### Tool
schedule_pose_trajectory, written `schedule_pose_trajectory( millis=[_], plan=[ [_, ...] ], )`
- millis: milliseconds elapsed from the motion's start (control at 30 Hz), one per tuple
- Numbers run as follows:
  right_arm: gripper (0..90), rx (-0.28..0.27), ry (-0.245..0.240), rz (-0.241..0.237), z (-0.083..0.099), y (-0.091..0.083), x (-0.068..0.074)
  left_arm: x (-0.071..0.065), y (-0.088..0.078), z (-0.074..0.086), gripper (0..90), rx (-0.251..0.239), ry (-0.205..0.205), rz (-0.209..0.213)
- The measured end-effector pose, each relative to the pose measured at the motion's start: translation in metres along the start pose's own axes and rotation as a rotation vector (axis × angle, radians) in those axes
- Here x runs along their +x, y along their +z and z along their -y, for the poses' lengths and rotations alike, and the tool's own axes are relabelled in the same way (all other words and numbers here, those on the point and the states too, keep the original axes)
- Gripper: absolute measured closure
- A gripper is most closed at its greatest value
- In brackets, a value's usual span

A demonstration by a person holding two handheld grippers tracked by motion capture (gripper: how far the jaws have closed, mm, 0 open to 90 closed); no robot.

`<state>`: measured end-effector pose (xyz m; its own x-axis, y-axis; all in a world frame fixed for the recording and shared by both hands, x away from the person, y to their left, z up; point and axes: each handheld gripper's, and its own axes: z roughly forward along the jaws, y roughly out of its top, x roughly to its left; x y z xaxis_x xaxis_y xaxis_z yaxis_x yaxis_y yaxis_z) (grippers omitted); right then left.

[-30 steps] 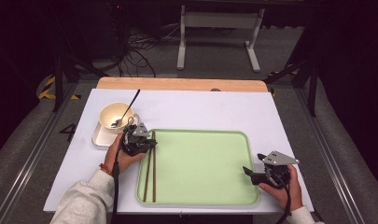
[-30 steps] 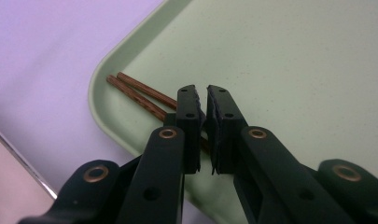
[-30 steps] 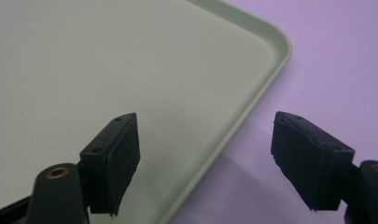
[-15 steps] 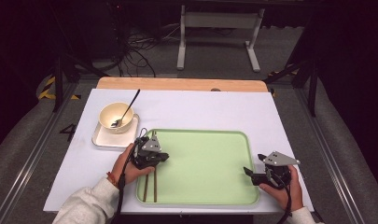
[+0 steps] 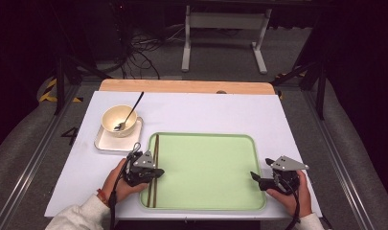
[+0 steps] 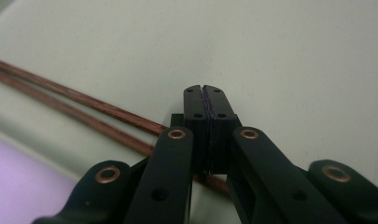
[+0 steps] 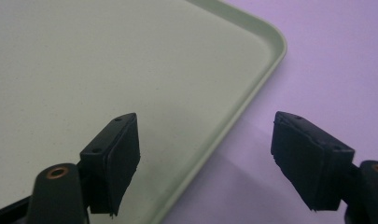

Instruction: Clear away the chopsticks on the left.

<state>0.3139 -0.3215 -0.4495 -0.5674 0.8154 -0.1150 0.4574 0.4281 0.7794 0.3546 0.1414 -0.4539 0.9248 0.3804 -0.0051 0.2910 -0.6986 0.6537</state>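
Jaws of the left gripper [image 5: 158, 173] have just been closing and now meet pad to pad with nothing between them, poised over the near end of the chopsticks [image 5: 155, 148], which pass beneath them. Those of the right gripper [image 5: 254, 176] stand apart, astride the tray's right rim, probably to steady it.

The white counter [image 5: 206, 110] carries a green tray [image 5: 201, 135] in its near half. The tray looks like the place where the tableware is being collected. At far left a square plate [image 5: 105, 143] bears a bowl [image 5: 119, 120], kept together as one setting. The chopsticks lie side by side along the tray's left wall, running near to far. A spoon [image 5: 131, 108] leans in the bowl, handle pointing far and right.
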Motion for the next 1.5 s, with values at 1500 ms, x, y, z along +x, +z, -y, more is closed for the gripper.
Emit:
schedule_pose_trajectory(
  millis=[1500],
  plan=[
    [24.0,-0.010,0.001,0.010,-0.001,-0.001,-0.003,0.013,-0.013,0.005,79.9,-0.121,-0.008,-0.034]
  ],
)
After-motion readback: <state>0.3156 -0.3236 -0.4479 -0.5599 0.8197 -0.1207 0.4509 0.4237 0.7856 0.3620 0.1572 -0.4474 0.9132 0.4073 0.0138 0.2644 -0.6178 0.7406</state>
